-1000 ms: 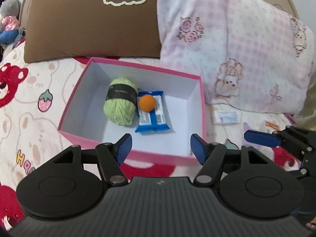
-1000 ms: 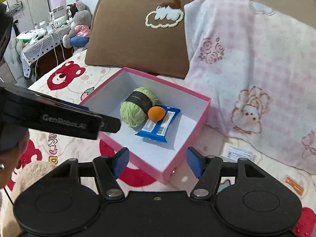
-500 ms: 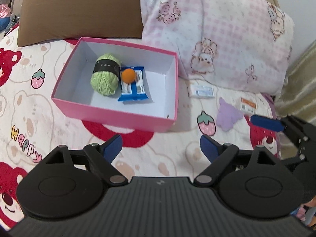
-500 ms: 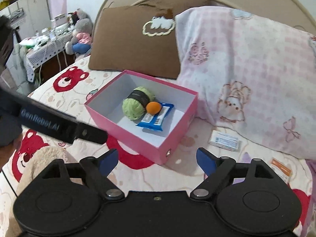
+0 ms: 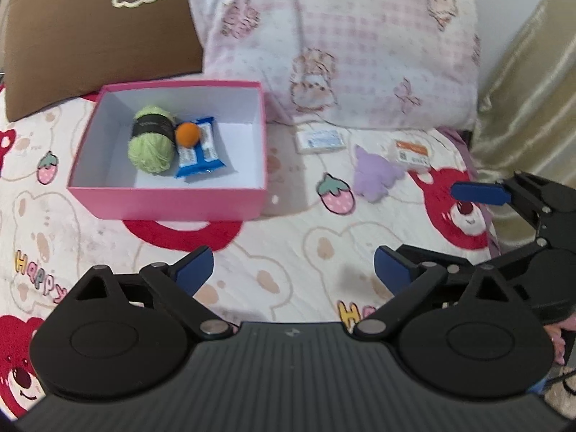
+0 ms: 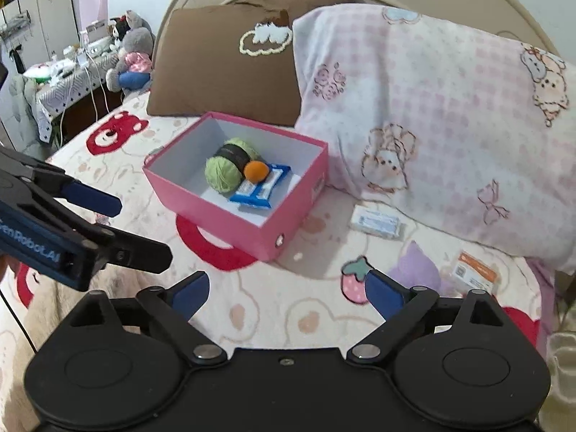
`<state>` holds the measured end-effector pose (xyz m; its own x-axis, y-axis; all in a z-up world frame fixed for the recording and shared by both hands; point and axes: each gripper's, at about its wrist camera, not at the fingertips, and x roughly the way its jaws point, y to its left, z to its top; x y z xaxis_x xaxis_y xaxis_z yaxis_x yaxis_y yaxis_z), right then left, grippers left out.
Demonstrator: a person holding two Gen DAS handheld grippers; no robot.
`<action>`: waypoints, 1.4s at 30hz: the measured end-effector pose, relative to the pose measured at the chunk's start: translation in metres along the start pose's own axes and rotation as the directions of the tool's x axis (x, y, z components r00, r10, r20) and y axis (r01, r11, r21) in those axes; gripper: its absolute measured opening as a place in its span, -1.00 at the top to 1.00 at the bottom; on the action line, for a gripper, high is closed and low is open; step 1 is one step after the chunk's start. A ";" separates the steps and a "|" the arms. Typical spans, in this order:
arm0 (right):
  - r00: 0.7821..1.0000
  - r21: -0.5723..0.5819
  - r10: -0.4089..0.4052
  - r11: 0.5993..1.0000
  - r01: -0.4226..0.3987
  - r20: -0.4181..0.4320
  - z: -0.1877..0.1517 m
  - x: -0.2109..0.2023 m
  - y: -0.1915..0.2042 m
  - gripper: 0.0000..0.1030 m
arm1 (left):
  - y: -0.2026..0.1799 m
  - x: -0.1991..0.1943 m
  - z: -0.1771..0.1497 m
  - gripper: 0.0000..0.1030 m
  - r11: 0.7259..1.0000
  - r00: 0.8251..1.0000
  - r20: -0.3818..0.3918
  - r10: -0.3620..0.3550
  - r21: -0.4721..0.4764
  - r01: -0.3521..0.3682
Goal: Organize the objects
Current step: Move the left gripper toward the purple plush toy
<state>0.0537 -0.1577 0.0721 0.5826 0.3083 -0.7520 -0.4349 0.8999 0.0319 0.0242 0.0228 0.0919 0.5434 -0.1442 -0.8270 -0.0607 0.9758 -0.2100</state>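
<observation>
We're holding both grippers w/ fingers spread, empty, jaws just been opening; soft purple plush toy (image 6: 414, 270) lying just ahead of right gripper (image 6: 286, 293), further right of left gripper (image 5: 293, 268).

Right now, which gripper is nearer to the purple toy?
Right. The right gripper hangs open just in front of the purple toy. The left gripper, also open, sits farther off, nearer the pink box.
</observation>
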 end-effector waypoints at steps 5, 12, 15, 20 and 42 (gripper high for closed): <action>1.000 0.023 -0.002 1.000 0.002 -0.017 -0.015 -0.005 -0.011 -0.86 | -0.004 0.010 -0.007 -0.89 0.998 0.998 -0.050 -0.041 -0.050 0.039; 0.998 0.036 0.003 0.999 -0.001 -0.055 -0.033 -0.005 -0.025 -0.88 | -0.019 0.026 -0.017 -0.89 1.000 0.997 -0.071 -0.017 -0.010 0.016; 0.998 0.054 0.030 0.998 -0.026 -0.063 -0.040 -0.002 -0.031 -0.89 | -0.028 0.033 -0.020 -0.89 0.999 0.996 -0.082 -0.038 0.009 0.039; 0.996 0.070 0.026 0.997 -0.020 -0.084 -0.051 0.004 -0.042 -0.95 | -0.044 0.044 -0.021 -0.89 0.997 0.994 -0.085 -0.063 0.047 0.067; 0.995 0.380 0.032 0.923 -0.068 0.099 -0.081 0.041 -0.160 -0.95 | -0.080 0.109 0.004 -0.90 0.994 0.998 0.002 -0.069 0.079 0.069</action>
<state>0.0914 -0.3147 -0.0170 0.6336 0.3660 -0.6816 -0.1798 0.9266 0.3304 0.0917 -0.0700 0.0201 0.5478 -0.2113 -0.8095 0.0433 0.9734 -0.2248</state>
